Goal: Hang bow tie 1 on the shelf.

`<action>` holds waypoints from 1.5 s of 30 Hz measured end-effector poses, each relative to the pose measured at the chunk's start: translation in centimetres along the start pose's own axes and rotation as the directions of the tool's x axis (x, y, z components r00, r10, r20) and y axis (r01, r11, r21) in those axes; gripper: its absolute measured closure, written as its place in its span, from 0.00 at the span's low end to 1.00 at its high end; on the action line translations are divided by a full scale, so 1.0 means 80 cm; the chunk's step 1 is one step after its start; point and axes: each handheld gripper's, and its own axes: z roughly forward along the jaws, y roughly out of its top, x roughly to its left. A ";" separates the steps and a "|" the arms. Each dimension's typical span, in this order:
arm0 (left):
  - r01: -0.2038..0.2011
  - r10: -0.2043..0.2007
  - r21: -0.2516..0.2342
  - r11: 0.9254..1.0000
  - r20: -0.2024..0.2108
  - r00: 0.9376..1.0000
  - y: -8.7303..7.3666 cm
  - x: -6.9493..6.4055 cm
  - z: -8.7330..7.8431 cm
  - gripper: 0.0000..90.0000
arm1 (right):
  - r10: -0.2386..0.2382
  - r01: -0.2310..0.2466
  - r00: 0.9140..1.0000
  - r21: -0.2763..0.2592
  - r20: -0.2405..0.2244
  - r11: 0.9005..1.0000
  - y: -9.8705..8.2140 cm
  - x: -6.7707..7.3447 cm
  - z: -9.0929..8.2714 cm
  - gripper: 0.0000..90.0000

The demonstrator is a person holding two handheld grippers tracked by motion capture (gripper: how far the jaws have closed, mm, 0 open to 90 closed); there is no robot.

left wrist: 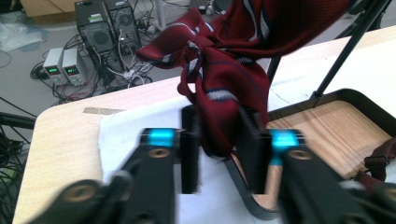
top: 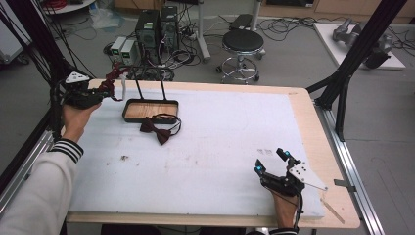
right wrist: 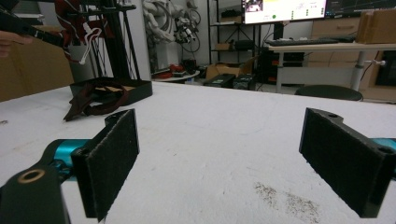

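The left gripper (left wrist: 218, 140), jaws parted loosely around the hanging striped necktie (left wrist: 233, 70), is releasing it above the wooden tray (left wrist: 327, 135) edge, probably needing lowering next, while the right gripper (top: 270, 161) is resting spread on the desk (top: 220, 147).

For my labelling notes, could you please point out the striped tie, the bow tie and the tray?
striped tie (left wrist: 229, 88): left gripper view, on its bunched red cloth.
bow tie (top: 157, 130): high view, on its knot.
tray (top: 128, 117): high view, on its near rim.
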 end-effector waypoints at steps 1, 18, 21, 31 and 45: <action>-0.004 0.004 -0.011 1.000 0.019 1.000 -0.001 0.000 -0.001 0.68 | 0.001 -0.001 1.000 0.000 0.000 1.000 0.000 0.000 0.000 0.13; -0.036 0.057 -0.189 0.981 0.107 0.993 -0.008 -0.006 -0.038 0.19 | 0.004 -0.004 1.000 -0.009 -0.001 1.000 0.000 -0.002 0.001 0.12; -0.038 0.068 -0.226 0.973 0.128 0.990 -0.013 -0.014 -0.051 0.18 | 0.006 -0.006 1.000 -0.013 -0.001 1.000 0.000 -0.003 0.001 0.13; -0.038 0.112 -0.340 0.940 0.200 0.973 -0.040 -0.055 -0.103 0.18 | 0.020 -0.020 1.000 -0.021 0.001 1.000 0.000 -0.006 0.003 0.12; 0.011 0.106 -0.382 0.924 0.283 0.953 -0.075 -0.098 -0.122 0.18 | -0.034 0.034 0.999 -0.010 0.008 0.999 -0.001 0.001 0.004 0.13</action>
